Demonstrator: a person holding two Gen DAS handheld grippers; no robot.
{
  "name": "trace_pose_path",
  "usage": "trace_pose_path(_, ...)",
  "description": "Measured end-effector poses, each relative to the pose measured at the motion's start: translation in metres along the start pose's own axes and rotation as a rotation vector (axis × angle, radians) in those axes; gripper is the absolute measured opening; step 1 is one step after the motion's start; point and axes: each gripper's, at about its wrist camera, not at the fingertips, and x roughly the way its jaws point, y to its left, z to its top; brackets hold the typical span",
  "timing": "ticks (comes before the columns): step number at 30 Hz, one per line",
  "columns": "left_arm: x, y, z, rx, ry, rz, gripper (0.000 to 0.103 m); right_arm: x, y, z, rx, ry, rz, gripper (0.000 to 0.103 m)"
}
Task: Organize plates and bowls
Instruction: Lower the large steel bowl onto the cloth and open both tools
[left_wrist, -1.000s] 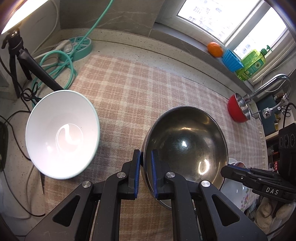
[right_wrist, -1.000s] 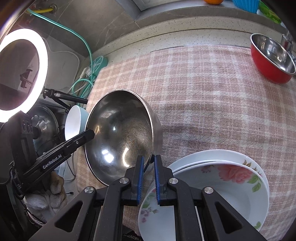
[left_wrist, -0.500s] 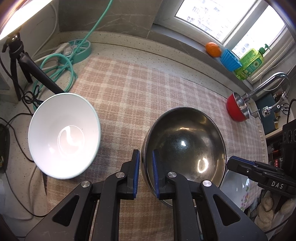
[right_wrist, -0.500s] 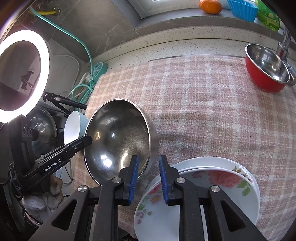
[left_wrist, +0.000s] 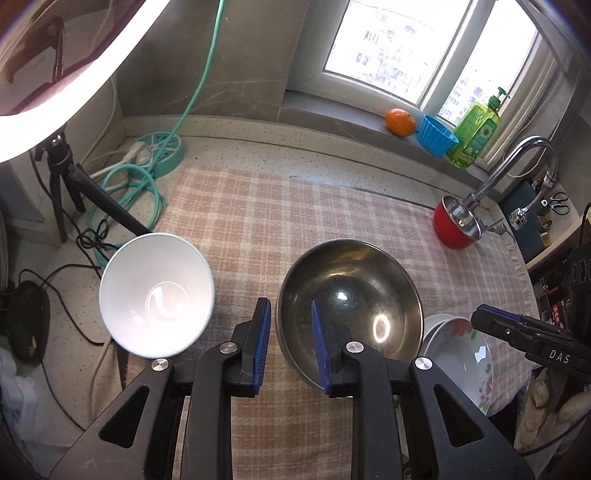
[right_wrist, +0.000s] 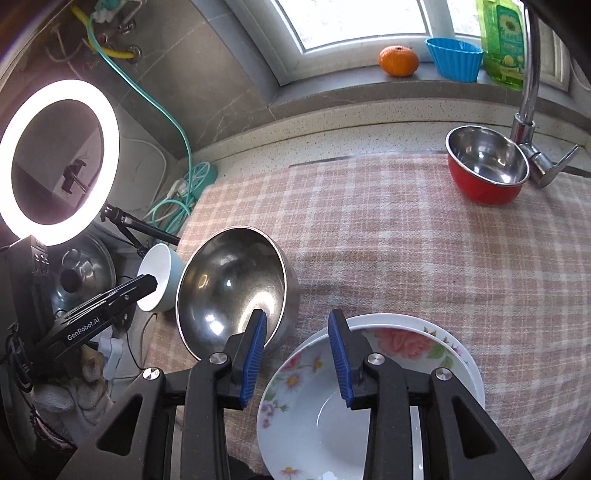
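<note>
- Holding my left gripper (left_wrist: 288, 334) over the near rim of the steel bowl (left_wrist: 354, 291), I am seeing its jaws having just been opening: the rim is passing between the blue pads with a gap on each side, nothing pinched.
- My right gripper (right_wrist: 297, 349) is also parted, jaws having just been opening, hanging over the bare cloth between the steel bowl and the floral plates (right_wrist: 373, 398); nothing is lying between its pads.
- The steel bowl is sitting upright, mouth up, on the checked cloth (right_wrist: 424, 251) near its front left corner, with the white bowl (left_wrist: 157, 295) just beside it at the cloth's left edge.
- The floral plates are lying stacked at the cloth's front edge, close to the steel bowl's right side.
- The red bowl (right_wrist: 487, 166) is standing well apart at the far right corner, by the tap (right_wrist: 528, 92).
- The cloth's middle and far side are lying open.
</note>
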Motion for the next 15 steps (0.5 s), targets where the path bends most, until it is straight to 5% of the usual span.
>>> trace_pose_path(12,-0.008,-0.032,0.000,0.085,-0.017,-0.093,0.022,-0.064,-0.029,-0.025,0.100,-0.196,-0.035,0.038)
trace_pose_path(15,-0.007,-0.041,0.000,0.099,-0.006,-0.129,0.022,-0.077,-0.040,-0.032,0.114,-0.216,-0.112,0.045)
